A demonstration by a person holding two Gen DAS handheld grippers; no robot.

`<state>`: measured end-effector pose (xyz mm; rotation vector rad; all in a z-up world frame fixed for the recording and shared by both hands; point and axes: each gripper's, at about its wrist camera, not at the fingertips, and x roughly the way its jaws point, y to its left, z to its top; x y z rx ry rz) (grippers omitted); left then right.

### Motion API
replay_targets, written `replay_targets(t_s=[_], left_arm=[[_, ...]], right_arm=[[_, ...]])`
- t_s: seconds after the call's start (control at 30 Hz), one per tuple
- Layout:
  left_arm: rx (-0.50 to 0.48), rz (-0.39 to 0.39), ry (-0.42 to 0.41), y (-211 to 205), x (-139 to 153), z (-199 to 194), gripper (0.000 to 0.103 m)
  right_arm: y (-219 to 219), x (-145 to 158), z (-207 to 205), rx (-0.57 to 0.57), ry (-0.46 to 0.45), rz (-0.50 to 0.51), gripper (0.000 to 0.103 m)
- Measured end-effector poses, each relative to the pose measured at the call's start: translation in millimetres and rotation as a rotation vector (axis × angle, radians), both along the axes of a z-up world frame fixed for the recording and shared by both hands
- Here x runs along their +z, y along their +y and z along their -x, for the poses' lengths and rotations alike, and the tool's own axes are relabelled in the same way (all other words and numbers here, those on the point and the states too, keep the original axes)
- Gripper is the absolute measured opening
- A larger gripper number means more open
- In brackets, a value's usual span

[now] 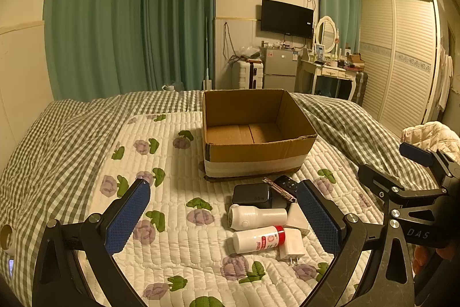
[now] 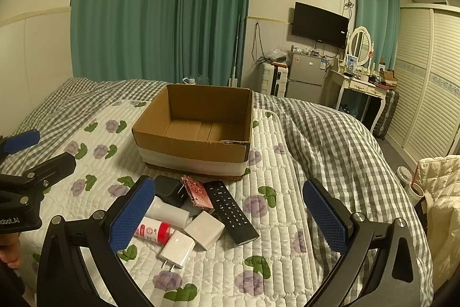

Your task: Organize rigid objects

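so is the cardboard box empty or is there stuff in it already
Empty. Both views show the bare brown floor of the cardboard box; the remote and bottle lie outside it.

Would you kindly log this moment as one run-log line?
phase: pre-grasp | left claw: open, empty | right claw: open, empty | cardboard box: empty | items piled on quilt before box: remote, red-capped bottle

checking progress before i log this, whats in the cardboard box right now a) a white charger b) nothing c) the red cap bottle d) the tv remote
b: both wrist views show the bare bottom of the cardboard box, while the remote, the red-capped bottle and the white chargers all lie on the quilt in front of it.
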<state>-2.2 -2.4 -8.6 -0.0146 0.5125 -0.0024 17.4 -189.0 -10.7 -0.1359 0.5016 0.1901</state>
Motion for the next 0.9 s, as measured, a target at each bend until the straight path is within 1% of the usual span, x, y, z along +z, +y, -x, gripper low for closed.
replay_targets(t_s=[0.9], left_arm=[[-0.003, 0.000, 0.002, 0.4, -3.1, 0.0, 0.103]], right_arm=[[-0.1, 0.1, -0.2, 0.000, 0.002, -0.001, 0.103]])
